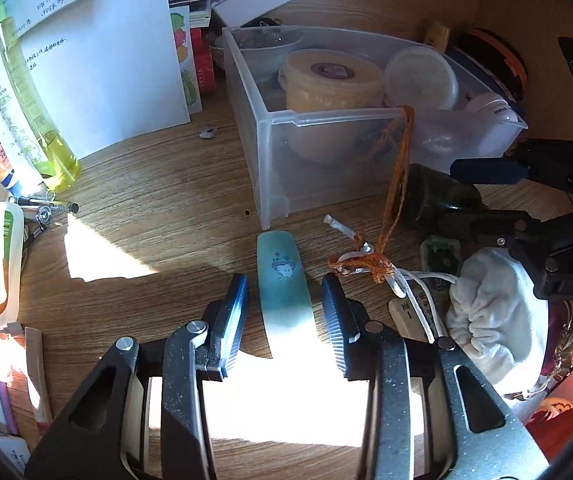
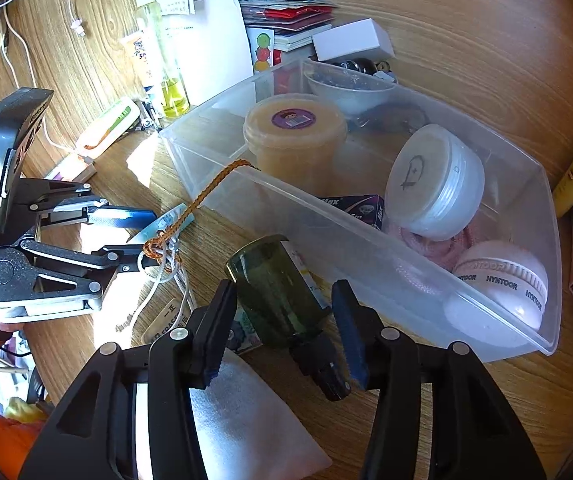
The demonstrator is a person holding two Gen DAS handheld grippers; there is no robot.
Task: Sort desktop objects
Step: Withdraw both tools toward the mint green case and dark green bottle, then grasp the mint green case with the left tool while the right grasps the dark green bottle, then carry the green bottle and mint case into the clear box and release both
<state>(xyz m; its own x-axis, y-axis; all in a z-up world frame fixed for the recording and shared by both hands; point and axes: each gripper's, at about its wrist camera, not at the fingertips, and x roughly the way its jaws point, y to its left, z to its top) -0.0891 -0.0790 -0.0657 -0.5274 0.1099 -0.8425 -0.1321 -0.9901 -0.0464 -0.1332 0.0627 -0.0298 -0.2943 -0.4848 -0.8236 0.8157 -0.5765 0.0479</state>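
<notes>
My left gripper (image 1: pixel 285 300) is open, its fingers on either side of a flat teal nail file (image 1: pixel 282 276) lying on the wooden desk; the file also shows in the right wrist view (image 2: pixel 162 226). My right gripper (image 2: pixel 284 308) is open around a dark green glass bottle (image 2: pixel 278 292) lying on its side beside the clear plastic bin (image 2: pixel 366 236); the fingers do not visibly press it. The bottle also shows in the left wrist view (image 1: pixel 434 200). An orange braided cord (image 1: pixel 396 192) hangs over the bin's rim (image 1: pixel 326 120) down to the desk.
The bin holds a yellow tub (image 2: pixel 294 136), white jars (image 2: pixel 434 180) and a small bowl (image 2: pixel 346 88). Bottles and tubes (image 1: pixel 18 96) stand at left by white papers (image 1: pixel 98 60). A white cloth (image 1: pixel 490 312), white string (image 1: pixel 422 300) and eraser (image 1: pixel 442 256) lie at right.
</notes>
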